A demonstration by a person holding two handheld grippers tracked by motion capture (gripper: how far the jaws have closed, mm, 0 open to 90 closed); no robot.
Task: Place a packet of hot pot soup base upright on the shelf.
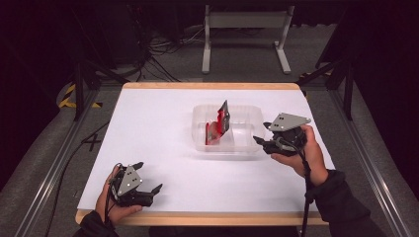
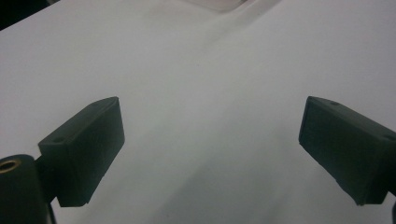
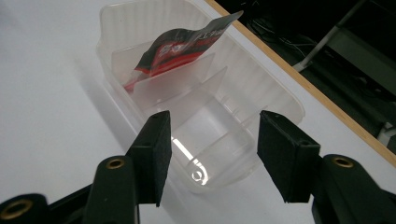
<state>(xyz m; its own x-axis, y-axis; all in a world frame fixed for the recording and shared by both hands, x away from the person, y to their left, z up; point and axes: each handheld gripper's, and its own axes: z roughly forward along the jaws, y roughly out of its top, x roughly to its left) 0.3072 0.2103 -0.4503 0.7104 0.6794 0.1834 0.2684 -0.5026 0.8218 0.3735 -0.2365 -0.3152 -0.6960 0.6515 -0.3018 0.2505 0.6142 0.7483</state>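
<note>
A clear plastic container [image 1: 199,112] with inner dividers stands on the white table, right of the middle. A red and black packet [image 1: 218,126] leans upright in its left part, and the right gripper view has that packet [image 3: 187,44] at the container's [image 3: 289,100] far end. My right gripper [image 1: 261,142] hovers at the container's right end, pointing at it. Its jaws stand open [image 3: 215,154], the near end of the container showing between them untouched. My left gripper [image 1: 149,177] rests near the table's front left edge, open [image 2: 210,140] over bare white surface.
The white tabletop [image 1: 158,128] has a wooden rim [image 1: 197,218] along front and back. Metal rails run along both sides. Cables and a grey stand [image 1: 244,29] lie on the floor beyond the far edge.
</note>
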